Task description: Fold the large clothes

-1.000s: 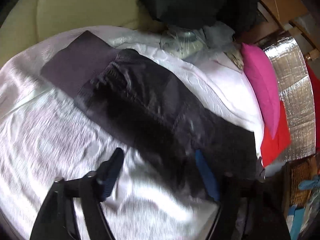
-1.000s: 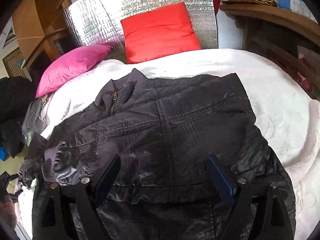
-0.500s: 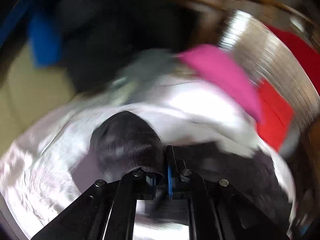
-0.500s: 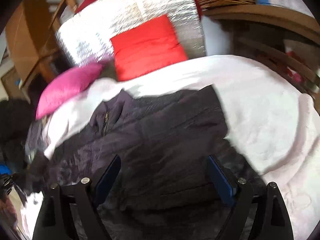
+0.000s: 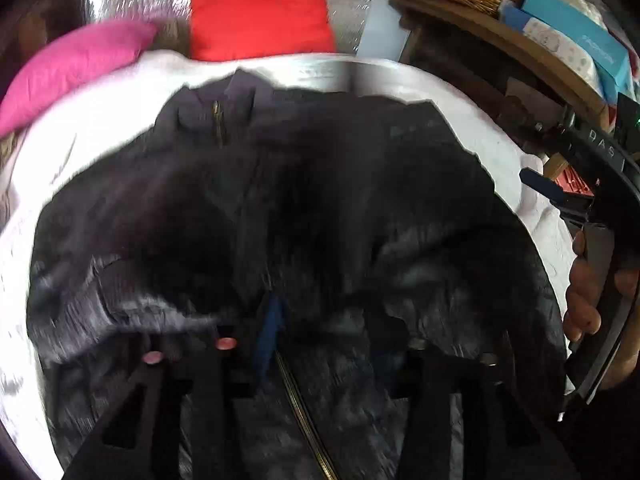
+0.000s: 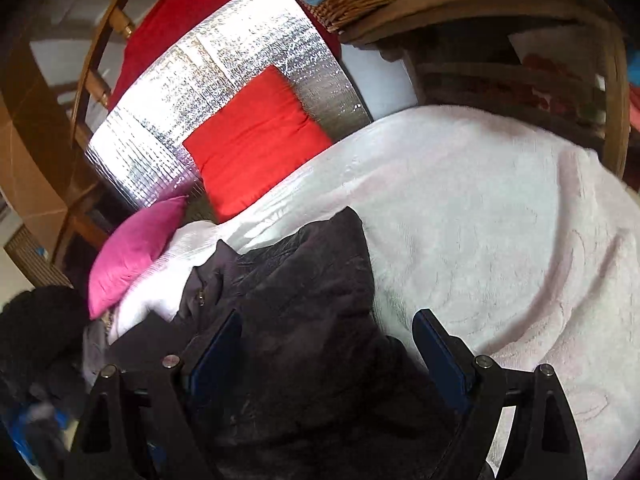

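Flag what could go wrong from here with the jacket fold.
1. The left gripper is opening low over the dark quilted jacket; the view is blurred, so whether fabric is pinched is unclear, and a fold could spring back.
2. The right gripper stands open astride the jacket's edge; closing might also catch the white textured bedspread.
3. The gold zipper between the left gripper's fingers could snag.
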A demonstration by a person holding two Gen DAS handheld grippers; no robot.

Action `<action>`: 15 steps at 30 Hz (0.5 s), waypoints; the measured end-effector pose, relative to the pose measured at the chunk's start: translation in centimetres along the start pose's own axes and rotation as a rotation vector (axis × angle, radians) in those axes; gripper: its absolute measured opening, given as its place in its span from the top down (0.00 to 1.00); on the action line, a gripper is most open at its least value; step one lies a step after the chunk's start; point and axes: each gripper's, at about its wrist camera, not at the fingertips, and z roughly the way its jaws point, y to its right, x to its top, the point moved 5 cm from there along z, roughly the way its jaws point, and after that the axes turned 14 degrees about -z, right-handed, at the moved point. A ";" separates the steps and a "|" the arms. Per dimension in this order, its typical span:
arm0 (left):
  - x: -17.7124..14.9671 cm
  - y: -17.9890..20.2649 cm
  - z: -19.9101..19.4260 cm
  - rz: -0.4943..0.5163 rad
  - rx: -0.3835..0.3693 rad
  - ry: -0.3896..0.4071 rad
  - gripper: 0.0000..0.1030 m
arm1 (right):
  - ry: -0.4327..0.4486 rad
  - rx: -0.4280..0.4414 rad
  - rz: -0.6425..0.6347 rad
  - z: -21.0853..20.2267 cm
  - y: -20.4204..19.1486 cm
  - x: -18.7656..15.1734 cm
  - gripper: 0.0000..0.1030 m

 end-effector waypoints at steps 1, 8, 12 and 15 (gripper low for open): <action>0.0 -0.3 -1.0 -0.008 -0.027 0.011 0.55 | -0.007 0.019 0.006 0.0 0.0 0.0 0.13; 2.7 -9.7 -11.3 -0.221 -0.020 0.309 0.19 | -0.124 0.241 -0.027 1.5 -2.9 -1.1 0.13; 2.9 -17.1 -10.2 -0.411 0.102 0.318 0.19 | -0.143 0.229 -0.030 1.9 -3.1 -1.1 0.13; 1.9 -20.6 -8.5 -0.481 0.202 0.256 0.21 | -0.125 0.232 0.000 1.5 -1.6 -0.4 0.25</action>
